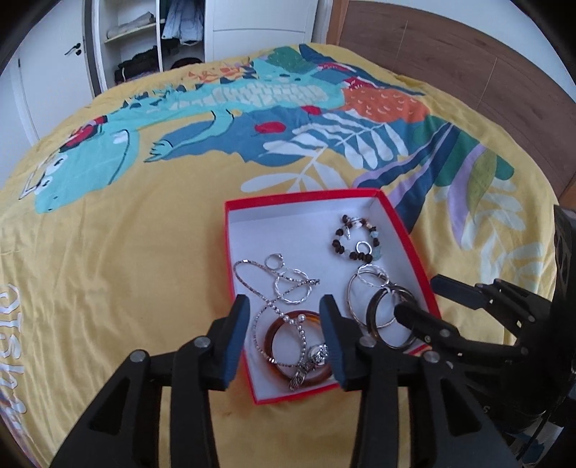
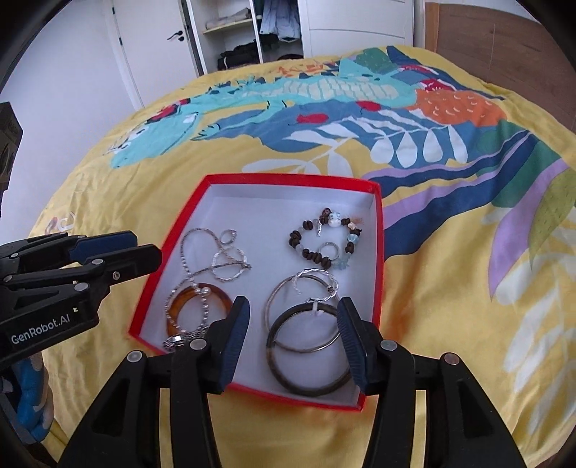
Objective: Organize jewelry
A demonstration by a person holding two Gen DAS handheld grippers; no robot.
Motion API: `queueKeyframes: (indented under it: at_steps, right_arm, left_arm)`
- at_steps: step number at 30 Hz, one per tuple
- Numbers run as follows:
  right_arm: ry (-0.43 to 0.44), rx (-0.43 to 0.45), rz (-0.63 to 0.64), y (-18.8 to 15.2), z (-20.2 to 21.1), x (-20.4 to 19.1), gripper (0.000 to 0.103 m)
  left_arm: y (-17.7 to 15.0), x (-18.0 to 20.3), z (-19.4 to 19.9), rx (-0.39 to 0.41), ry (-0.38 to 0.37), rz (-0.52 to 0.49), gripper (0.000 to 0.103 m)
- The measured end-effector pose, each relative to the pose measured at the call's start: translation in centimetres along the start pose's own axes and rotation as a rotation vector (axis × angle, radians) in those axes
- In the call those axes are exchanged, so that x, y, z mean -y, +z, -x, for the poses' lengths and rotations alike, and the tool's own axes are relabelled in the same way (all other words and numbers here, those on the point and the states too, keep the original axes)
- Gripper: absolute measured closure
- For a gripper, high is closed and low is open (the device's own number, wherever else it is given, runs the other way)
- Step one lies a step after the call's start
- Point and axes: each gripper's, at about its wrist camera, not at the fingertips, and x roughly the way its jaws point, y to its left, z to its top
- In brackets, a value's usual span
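Note:
A red box (image 1: 302, 196) (image 2: 288, 178) with a white inside lies on the yellow bed cover. It holds an amber bangle (image 1: 269, 334) (image 2: 219, 295), a silver chain (image 1: 248, 280) (image 2: 185, 259), a beaded bracelet (image 1: 338, 244) (image 2: 316, 257), silver hoops (image 1: 351, 291) (image 2: 270, 306) and a dark bangle (image 1: 372, 316) (image 2: 311, 390). My left gripper (image 1: 284, 313) (image 2: 118, 248) hangs open over the amber bangle and chain at the box's near left, gripping nothing. Over the dark bangle and hoops at the near right, my right gripper (image 2: 293, 309) (image 1: 419, 295) is open, its pads off them.
The printed yellow bed cover (image 1: 126, 252) spreads around the box on all sides. A white wardrobe (image 2: 252, 32) with open shelves and a door stand behind the bed. A wooden headboard (image 1: 468, 72) runs along the right. A blue-gloved hand (image 2: 30, 403) shows at lower left.

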Motion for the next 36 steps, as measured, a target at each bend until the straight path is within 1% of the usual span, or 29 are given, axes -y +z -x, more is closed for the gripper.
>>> queueKeyframes:
  at_steps: [2, 6, 8, 20, 21, 23, 25, 26, 31, 36]
  right_arm:
    - [0.009, 0.021, 0.001, -0.4, 1.4, -0.7, 0.047]
    - [0.03, 0.051, 0.008, -1.4, 4.0, -2.6, 0.046]
    - [0.037, 0.061, 0.015, -1.9, 5.1, -3.5, 0.043]
    - [0.079, 0.135, 0.094, -5.4, 11.3, -9.6, 0.039]
    - [0.08, 0.143, 0.1, -5.7, 11.8, -10.1, 0.038]
    - [0.085, 0.152, 0.106, -6.3, 12.5, -10.8, 0.034]
    - [0.087, 0.161, 0.112, -6.9, 13.3, -11.5, 0.032]
    - [0.088, 0.165, 0.114, -7.2, 13.6, -11.8, 0.032]
    - [0.086, 0.19, 0.126, -8.6, 15.5, -13.3, 0.031]
    - [0.083, 0.226, 0.142, -9.9, 17.6, -14.7, 0.029]
  left_arm:
    - [-0.4, -0.3, 1.6, 0.021, 0.012, 0.009, 0.061]
    - [-1.8, -1.5, 5.2, 0.059, 0.051, 0.032, 0.058]
    - [-2.7, -2.1, 7.2, 0.081, 0.076, 0.042, 0.057]
    - [-8.0, -5.9, 17.6, 0.197, 0.19, 0.117, 0.056]
    - [-8.4, -6.2, 18.2, 0.203, 0.197, 0.123, 0.056]
    - [-9.3, -6.7, 19.4, 0.212, 0.206, 0.131, 0.056]
    - [-10.5, -7.2, 20.8, 0.228, 0.232, 0.137, 0.056]
    - [-11.2, -7.5, 21.6, 0.241, 0.257, 0.143, 0.056]
    - [-14.0, -8.6, 24.7, 0.28, 0.32, 0.172, 0.056]
    - [-16.9, -9.6, 27.4, 0.309, 0.347, 0.2, 0.056]
